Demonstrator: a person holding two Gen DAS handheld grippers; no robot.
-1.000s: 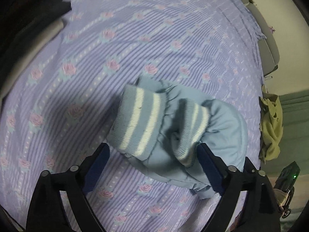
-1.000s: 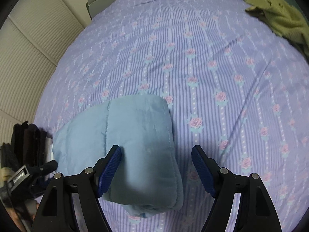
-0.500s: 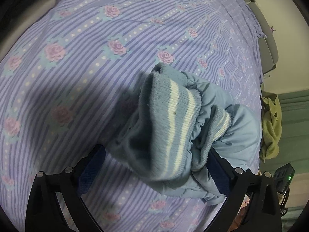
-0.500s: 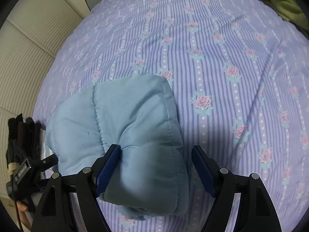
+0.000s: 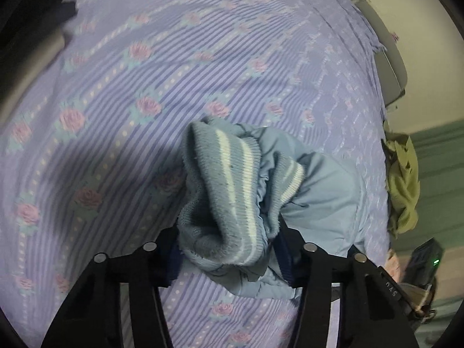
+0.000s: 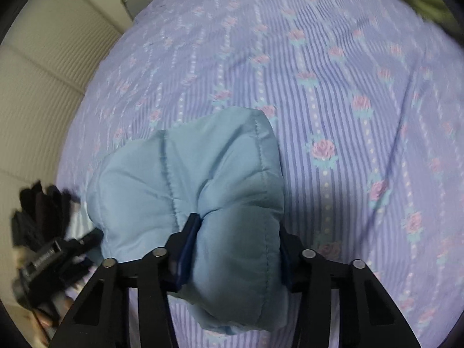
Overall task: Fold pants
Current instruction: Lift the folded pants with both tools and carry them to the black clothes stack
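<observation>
Floral lilac bedsheet (image 5: 179,66) under puffy light-blue pants (image 6: 185,179), bunched, both grippers (image 5: 229,249) (image 6: 235,243) just clamped tight.

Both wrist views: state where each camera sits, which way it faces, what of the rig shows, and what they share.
Left wrist: on the left gripper, facing steeply down at the pants' striped cuffs; its black fingers show, clamping them.
Right wrist: on the right gripper, facing steeply down at the pants' padded end; fingers pinch it.
Shared: blue pants, floral bedsheet, olive garment.
</observation>
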